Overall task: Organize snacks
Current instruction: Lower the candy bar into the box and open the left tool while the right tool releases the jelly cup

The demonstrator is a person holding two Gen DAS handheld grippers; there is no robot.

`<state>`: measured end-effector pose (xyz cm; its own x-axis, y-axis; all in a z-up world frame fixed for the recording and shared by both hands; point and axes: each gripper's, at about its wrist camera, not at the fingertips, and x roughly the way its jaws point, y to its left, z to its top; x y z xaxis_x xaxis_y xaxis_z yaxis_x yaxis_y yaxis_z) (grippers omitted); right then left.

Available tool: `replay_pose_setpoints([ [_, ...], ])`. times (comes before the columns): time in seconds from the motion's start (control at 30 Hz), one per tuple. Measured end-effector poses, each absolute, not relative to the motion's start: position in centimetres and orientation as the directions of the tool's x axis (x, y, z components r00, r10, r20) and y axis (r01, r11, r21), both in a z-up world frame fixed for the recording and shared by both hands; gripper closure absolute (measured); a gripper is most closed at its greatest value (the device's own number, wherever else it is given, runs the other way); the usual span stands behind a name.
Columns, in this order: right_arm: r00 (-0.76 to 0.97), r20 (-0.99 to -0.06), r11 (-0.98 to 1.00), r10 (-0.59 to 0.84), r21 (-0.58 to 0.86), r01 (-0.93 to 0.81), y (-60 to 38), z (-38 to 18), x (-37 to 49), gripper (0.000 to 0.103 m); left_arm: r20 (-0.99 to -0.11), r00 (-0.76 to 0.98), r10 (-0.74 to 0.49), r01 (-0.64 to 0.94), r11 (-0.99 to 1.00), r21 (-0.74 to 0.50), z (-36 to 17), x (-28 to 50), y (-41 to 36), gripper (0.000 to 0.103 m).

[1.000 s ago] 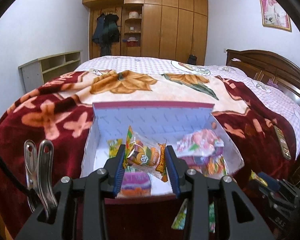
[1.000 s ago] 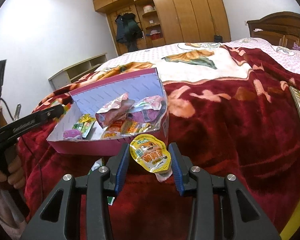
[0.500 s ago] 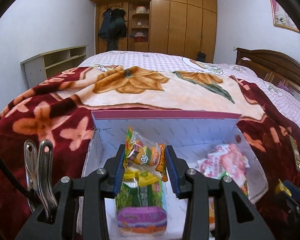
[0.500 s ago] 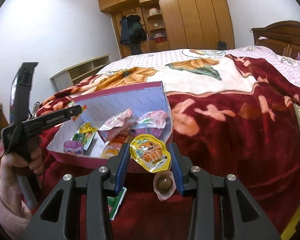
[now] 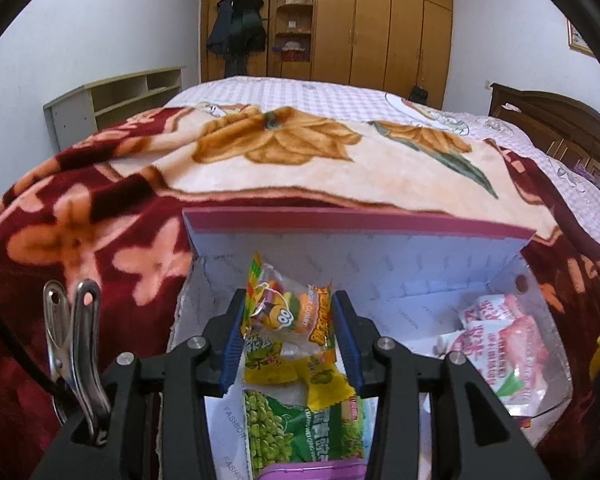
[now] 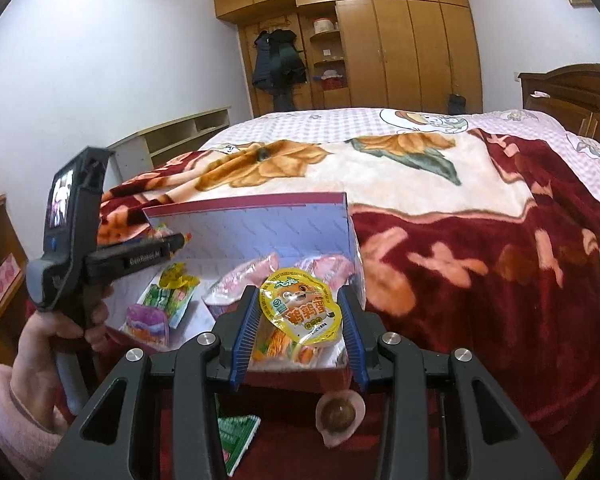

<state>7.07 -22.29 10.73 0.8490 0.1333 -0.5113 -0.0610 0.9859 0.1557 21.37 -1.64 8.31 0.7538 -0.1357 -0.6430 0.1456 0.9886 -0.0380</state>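
Left wrist view: left hand-held gripper [image 5: 288,338] over the open box [image 5: 356,226] on the bed, jaws opening, gummy packet [image 5: 290,310] between the pads. Packet clear with orange and yellow print, cartoon face, long axis running away from the camera; side strip reads "BURGER GUMMY". Beneath it in the box: green pea bag [image 5: 296,428], yellow wrappers. Pink packets [image 5: 500,340] lie at the box's right.

Right wrist view: right hand-held gripper [image 6: 300,330] narrow, clamped on a yellow pouch [image 6: 302,312], upright, Chinese characters, cartoon animal. Box beyond it; floral blanket [image 6: 480,248] farther.
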Motion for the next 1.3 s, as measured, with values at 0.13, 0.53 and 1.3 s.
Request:
replay_pose_setpoints([
  [0.13,0.851,-0.509,0.987,0.132,0.147,-0.065,-22.1,11.1,8.2,0.062,-0.673,0.727,-0.134,0.128,0.99,-0.059,7.3,22.0,-1.2,0.054],
  [0.53,0.851,-0.509,0.99,0.13,0.119,-0.08,-20.8,11.6,12.8,0.062,-0.681,0.717,-0.148,0.125,0.989,-0.084,6.5,22.3,-0.8,0.042],
  [1.3,0.812,-0.572,0.988,0.115,0.153,-0.032,-20.7,6.6,18.5,0.057,-0.656,0.748,-0.098,0.12,0.993,-0.011,5.7,21.6,-1.6,0.039],
])
